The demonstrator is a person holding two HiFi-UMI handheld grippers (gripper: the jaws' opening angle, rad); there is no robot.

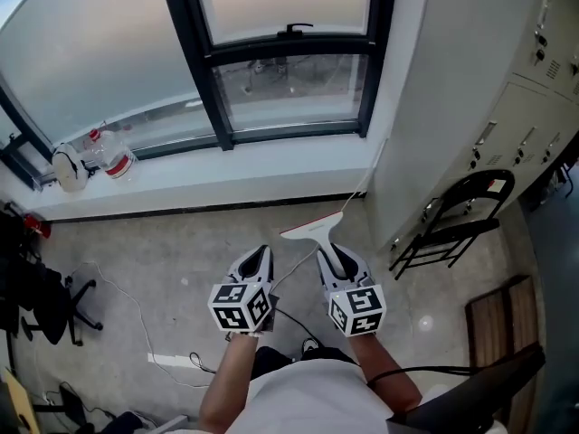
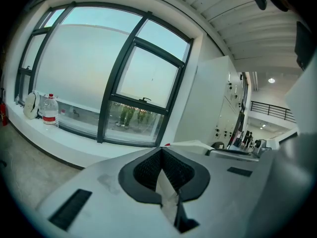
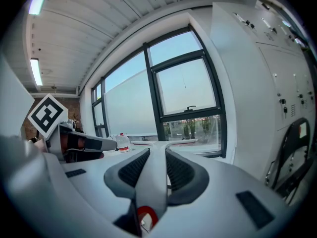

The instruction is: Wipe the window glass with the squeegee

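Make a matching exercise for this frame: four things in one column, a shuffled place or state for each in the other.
1. squeegee
2. plastic bottle
3. black chair
4. left gripper

A. on the windowsill
B. jaws together
C. beside the white cabinet
D. clamped in the right gripper

Pairs: 1-D, 2-A, 3-C, 4-B

Left gripper (image 1: 261, 253) closed, right gripper (image 1: 327, 250) clamped on squeegee (image 1: 312, 227)

This is looking like an office workroom: metal lockers (image 1: 507, 107) are standing beside a large window (image 1: 99, 52), on a bare concrete floor (image 1: 154, 242).
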